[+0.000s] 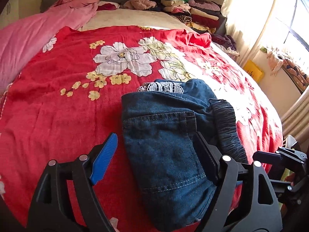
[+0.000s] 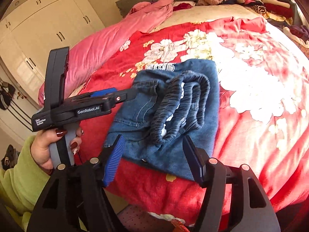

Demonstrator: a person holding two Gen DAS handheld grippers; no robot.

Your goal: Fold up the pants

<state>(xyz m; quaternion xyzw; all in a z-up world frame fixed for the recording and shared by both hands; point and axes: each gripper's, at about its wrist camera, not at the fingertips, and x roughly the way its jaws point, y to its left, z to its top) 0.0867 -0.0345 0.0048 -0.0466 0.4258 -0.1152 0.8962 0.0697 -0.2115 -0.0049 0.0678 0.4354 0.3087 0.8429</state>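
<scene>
The blue denim pants (image 1: 166, 145) lie folded into a compact bundle on the red floral blanket (image 1: 63, 112), with a dark elastic waistband (image 1: 226, 123) on the right and white lace trim (image 1: 164, 87) at the far end. My left gripper (image 1: 154, 154) is open, its jaws astride the bundle's near part. In the right wrist view the pants (image 2: 173, 116) show the gathered waistband (image 2: 183, 104) on top. My right gripper (image 2: 154, 158) is open just before the bundle's near edge. The left gripper (image 2: 123, 96) reaches in from the left and is seen side on.
A pink quilt (image 1: 38, 38) lies along the bed's left side. Stacks of folded clothes (image 1: 189, 9) sit at the head of the bed. A curtained window (image 1: 270, 19) is to the right. White wardrobes (image 2: 38, 29) stand beyond the bed's left side.
</scene>
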